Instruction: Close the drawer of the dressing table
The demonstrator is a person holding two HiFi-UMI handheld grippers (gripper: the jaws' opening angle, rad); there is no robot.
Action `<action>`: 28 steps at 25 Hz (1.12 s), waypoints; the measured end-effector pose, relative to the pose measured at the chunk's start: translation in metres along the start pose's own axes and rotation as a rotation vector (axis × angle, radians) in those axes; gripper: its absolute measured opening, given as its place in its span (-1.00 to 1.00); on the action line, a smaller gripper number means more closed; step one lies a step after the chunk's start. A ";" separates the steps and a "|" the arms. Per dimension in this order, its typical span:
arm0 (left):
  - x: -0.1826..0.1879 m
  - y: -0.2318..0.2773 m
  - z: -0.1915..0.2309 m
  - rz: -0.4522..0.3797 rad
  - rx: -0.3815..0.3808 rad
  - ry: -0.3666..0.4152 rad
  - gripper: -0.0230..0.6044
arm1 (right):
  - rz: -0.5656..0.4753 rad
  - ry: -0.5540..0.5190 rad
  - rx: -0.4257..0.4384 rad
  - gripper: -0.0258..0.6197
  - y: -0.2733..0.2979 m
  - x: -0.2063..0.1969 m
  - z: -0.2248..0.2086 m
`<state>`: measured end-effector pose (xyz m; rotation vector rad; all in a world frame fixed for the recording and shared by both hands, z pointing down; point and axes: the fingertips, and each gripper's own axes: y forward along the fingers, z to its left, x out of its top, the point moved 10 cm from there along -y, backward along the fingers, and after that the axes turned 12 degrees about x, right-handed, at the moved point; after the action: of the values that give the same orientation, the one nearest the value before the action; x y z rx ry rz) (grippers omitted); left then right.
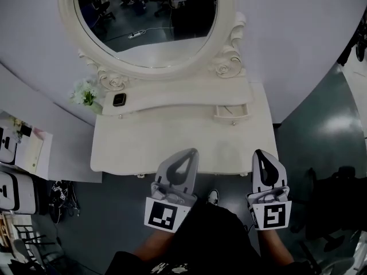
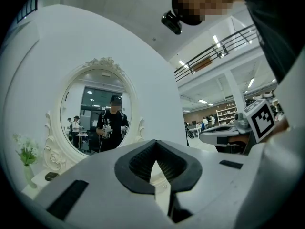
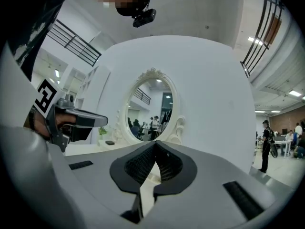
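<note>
Head view: left gripper (image 1: 191, 153) and right gripper (image 1: 259, 153) hover at the dressing table (image 1: 149, 145) front edge, well short of the mirror (image 1: 149, 16). Drawer (image 1: 232, 112) juts out just below the mirror's right side, not yet closed.
Left gripper view: jaws closed, empty, likely set for pushing.
Right gripper view: same, pointing toward the mirror.

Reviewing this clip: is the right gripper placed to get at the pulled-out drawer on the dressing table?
Probably yes: the right gripper, jaws shut, hovers at the table's front edge, with only bare tabletop between it and the drawer.
</note>
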<state>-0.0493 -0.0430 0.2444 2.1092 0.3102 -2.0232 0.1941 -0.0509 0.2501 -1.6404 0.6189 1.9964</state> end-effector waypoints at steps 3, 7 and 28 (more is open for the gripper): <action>-0.004 0.005 0.000 0.016 0.006 0.007 -0.92 | 0.002 0.005 0.013 -0.92 0.007 -0.005 -0.005; -0.012 0.014 0.002 0.039 0.008 -0.007 -0.92 | 0.023 0.017 0.023 -0.92 0.015 -0.014 -0.006; -0.074 0.091 0.023 0.210 -0.147 0.001 -0.92 | 0.209 0.158 0.006 -0.72 0.073 -0.082 -0.015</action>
<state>-0.0477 -0.1371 0.3177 1.9644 0.2204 -1.8232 0.1738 -0.1243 0.3313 -1.8068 0.8860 2.0163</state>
